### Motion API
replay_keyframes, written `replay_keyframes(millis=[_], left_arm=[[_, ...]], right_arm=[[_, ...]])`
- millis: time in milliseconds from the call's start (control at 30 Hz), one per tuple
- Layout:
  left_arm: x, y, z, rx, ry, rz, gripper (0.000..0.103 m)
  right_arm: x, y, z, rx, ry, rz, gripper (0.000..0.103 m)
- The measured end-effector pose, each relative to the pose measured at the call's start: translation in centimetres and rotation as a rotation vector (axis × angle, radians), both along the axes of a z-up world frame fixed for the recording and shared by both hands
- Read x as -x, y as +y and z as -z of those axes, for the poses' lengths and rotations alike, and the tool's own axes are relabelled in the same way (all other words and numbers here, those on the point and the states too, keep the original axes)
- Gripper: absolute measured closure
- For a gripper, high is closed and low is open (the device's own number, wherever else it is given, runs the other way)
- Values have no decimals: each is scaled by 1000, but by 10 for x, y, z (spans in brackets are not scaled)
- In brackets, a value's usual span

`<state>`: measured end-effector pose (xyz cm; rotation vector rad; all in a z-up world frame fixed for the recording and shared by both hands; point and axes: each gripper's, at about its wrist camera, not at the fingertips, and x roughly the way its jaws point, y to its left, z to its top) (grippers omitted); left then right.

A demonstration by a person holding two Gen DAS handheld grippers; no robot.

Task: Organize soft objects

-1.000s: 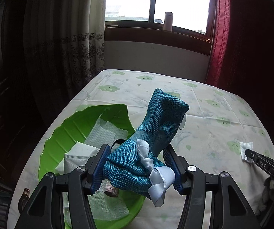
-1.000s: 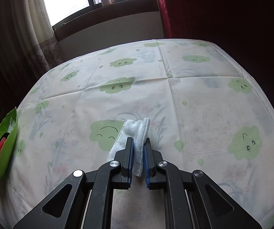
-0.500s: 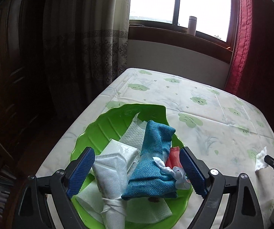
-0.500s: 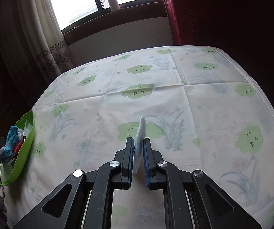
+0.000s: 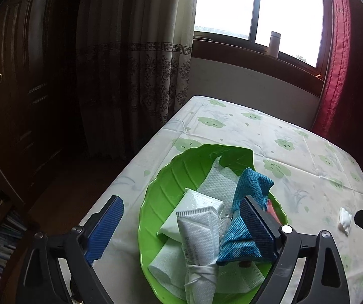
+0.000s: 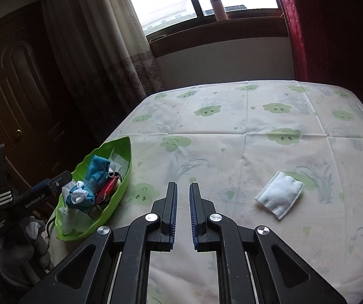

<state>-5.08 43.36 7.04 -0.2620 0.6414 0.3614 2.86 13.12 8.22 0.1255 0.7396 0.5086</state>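
Between your left fingers [image 5: 255, 221]: green bowl [image 5: 166, 190], teal pouch [image 5: 244, 238], white packets [image 5: 199, 230]. Right of your right fingers [image 6: 195, 202]: white pad [image 6: 279, 193] on cloud-print cloth [image 6: 232, 126].

The green bowl [image 5: 171, 190] is glossy, ribbed plastic; in it lie a coarse-woven teal cloth pouch [image 5: 247, 195] and a smooth white tube [image 5: 199, 230]. The tablecloth [image 6: 232, 131] looks matt and creased — the white pad [image 6: 279, 193] on it soft, fleecy. Both grippers' fingers [image 6: 172, 210] are matt black plastic with ridged blue pads.

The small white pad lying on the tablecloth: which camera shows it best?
The right wrist view: the white pad lies whole and clear on the tablecloth. The left wrist view catches it only as a tiny white scrap near the right edge.
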Motion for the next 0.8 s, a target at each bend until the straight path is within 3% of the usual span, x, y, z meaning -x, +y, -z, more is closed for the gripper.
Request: replay_keyframes(millis=[267, 467, 600, 800], left_arm=[[14, 18, 0, 18, -16, -39, 6], [18, 25, 3, 41, -26, -49, 4], [16, 26, 7, 56, -22, -44, 3], [15, 23, 6, 52, -20, -31, 2]], right_arm=[[21, 68, -6, -56, 24, -191, 93], [30, 98, -1, -50, 29, -252, 92], [26, 84, 8, -3, 15, -172, 82], [-5, 21, 31, 62, 67, 101, 66]])
